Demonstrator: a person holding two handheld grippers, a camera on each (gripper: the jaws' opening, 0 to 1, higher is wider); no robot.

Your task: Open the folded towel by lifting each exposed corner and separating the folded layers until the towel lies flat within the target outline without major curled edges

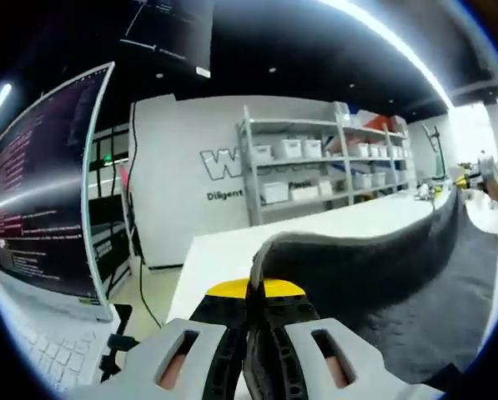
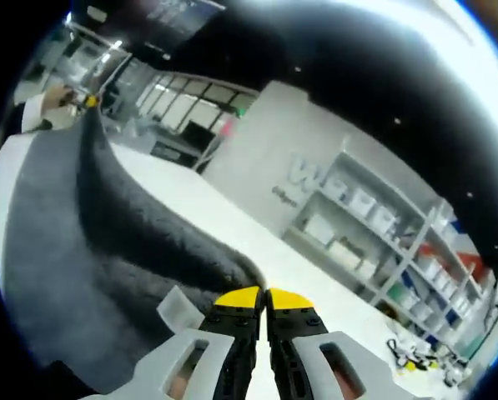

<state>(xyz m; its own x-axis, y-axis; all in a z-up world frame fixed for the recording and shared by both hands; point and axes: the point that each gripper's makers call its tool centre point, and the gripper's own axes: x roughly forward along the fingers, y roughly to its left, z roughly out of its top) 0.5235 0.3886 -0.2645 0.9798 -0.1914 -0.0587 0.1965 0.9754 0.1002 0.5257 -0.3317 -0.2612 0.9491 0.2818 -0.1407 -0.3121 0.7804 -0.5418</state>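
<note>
both tongs, left gripper (image 1: 250,310) and right gripper (image 2: 262,310), are clamped on corners of the grey towel (image 1: 415,283), stretched above the white bench (image 1: 349,221) (one edge lifted); keep it taut, then lower evenly.

Both views close along towel (image 1: 382,275), opposite ends

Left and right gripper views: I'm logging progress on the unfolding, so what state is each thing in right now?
Dark grey terry towel: lifted, stretched between both grippers.
Left hand-held gripper: shut on the towel's edge.
Right hand-held gripper: shut on the towel's edge.
Large curved monitor: on, showing text.
</note>
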